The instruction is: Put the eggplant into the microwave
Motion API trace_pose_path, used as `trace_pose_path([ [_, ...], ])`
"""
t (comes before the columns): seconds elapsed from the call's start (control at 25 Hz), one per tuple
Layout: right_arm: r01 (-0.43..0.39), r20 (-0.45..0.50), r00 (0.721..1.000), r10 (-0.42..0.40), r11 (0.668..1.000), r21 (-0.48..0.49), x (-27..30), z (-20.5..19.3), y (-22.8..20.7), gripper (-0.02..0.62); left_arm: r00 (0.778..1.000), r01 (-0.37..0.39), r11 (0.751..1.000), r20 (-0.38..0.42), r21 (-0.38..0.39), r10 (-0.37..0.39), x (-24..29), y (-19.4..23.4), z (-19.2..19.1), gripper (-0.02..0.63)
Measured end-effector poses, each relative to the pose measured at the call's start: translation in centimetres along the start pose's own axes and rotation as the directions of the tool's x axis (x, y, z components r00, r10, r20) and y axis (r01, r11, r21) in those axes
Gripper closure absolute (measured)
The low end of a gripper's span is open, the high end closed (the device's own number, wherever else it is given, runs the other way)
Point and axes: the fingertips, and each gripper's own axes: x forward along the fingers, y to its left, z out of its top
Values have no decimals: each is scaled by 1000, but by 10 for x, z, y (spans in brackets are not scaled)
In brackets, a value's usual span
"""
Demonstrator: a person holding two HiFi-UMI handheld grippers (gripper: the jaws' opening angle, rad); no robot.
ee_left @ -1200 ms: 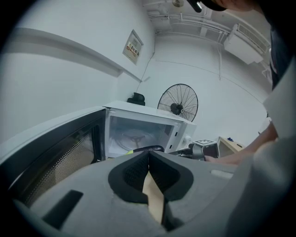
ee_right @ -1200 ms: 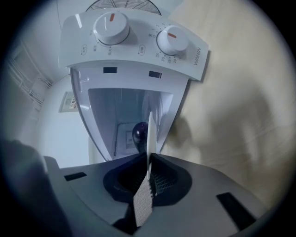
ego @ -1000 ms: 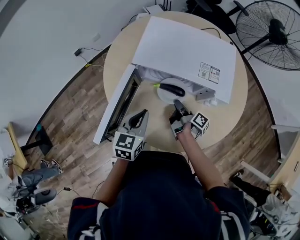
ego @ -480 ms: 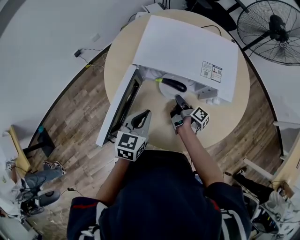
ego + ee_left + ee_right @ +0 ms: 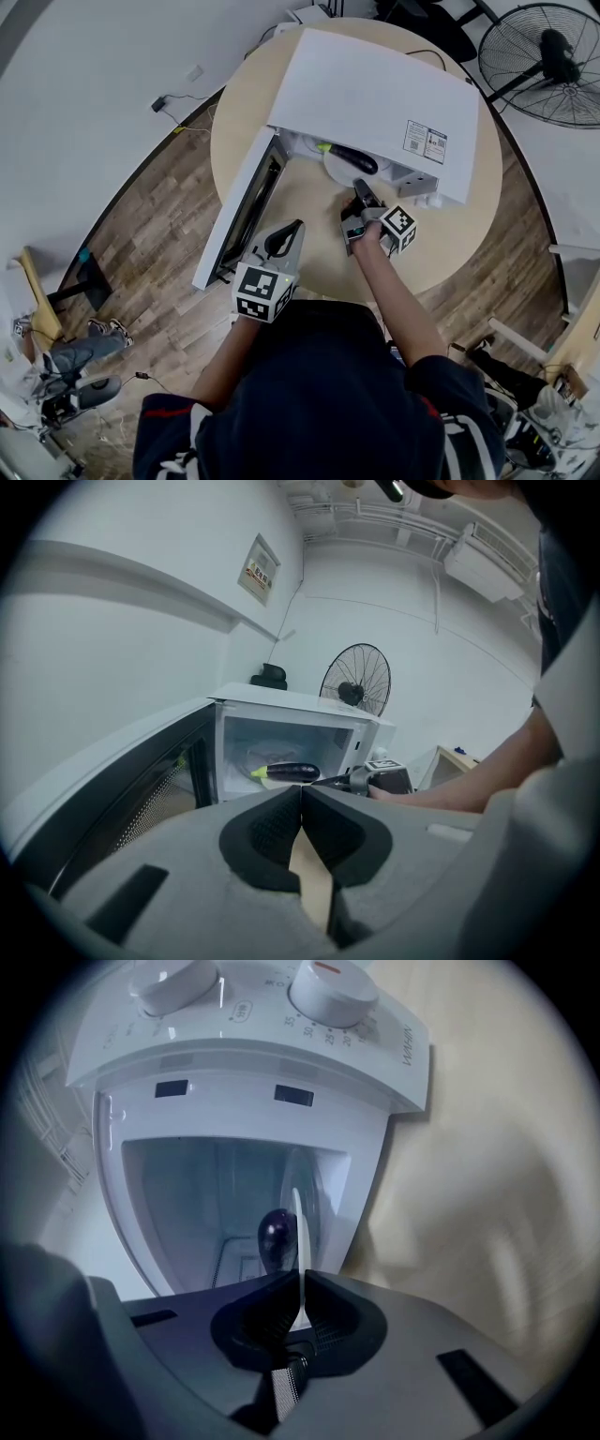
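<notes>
A dark purple eggplant (image 5: 352, 159) with a green stem lies on a white plate (image 5: 335, 172) at the mouth of the white microwave (image 5: 375, 94). My right gripper (image 5: 359, 188) is shut on the plate's near rim. In the right gripper view the plate (image 5: 298, 1227) stands edge-on between the jaws, with the eggplant (image 5: 277, 1237) just beyond, inside the cavity. My left gripper (image 5: 292, 228) hovers shut and empty over the table, beside the open door (image 5: 234, 216). From the left gripper view the eggplant (image 5: 286, 772) shows inside the microwave (image 5: 281, 705).
The microwave sits on a round wooden table (image 5: 450, 234); its door swings out to the left. Control dials (image 5: 330, 983) are on the microwave's right panel. A standing fan (image 5: 548, 61) is on the floor at the back right.
My right gripper has pushed the plate and eggplant farther in, toward the microwave cavity. The left gripper has barely moved.
</notes>
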Motion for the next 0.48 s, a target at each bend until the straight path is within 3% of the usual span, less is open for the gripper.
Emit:
trace_pose_path([
  [0.48,15,23,1000,-16,999,44,12,4,-9,572,1000,-18,1000,-3,-5,18,-2,7,1,589],
])
